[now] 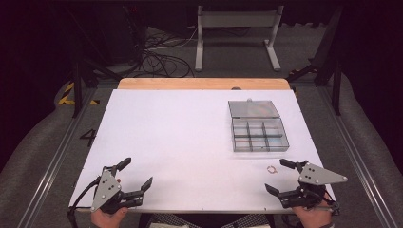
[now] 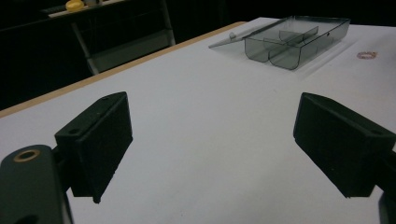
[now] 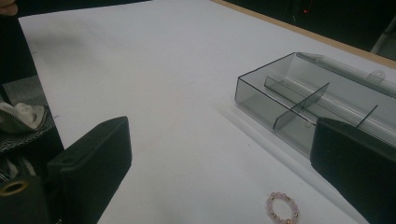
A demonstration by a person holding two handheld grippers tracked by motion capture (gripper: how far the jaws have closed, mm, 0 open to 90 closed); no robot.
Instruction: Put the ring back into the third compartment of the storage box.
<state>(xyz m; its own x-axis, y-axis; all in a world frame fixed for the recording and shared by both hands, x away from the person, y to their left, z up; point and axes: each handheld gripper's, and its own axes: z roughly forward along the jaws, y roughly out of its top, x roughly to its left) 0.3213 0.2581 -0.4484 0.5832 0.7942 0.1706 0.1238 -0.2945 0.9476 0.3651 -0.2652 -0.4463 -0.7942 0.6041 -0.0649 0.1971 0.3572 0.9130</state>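
Note:
A smoky clear plastic compartment box (image 1: 259,134) lies on the right half of the white table (image 1: 171,137), its lid folded open toward the far side. A small pink bead ring (image 1: 272,169) rests on the table just in front of the box. My right gripper (image 1: 277,176) is open near the front right corner, with the ring close beside its far jaw. The right gripper view has the ring (image 3: 282,208) low between the wide jaws and the box (image 3: 303,102) beyond. My left gripper (image 1: 137,173) is open and empty at the front left; the left gripper view shows the box (image 2: 289,39) and ring (image 2: 367,55) far off.
A wooden strip (image 1: 204,83) borders the table's far edge. Behind it on the floor stand a grey metal frame (image 1: 236,33) and a tangle of cables (image 1: 161,61). Metal rails (image 1: 57,156) run along both table sides.

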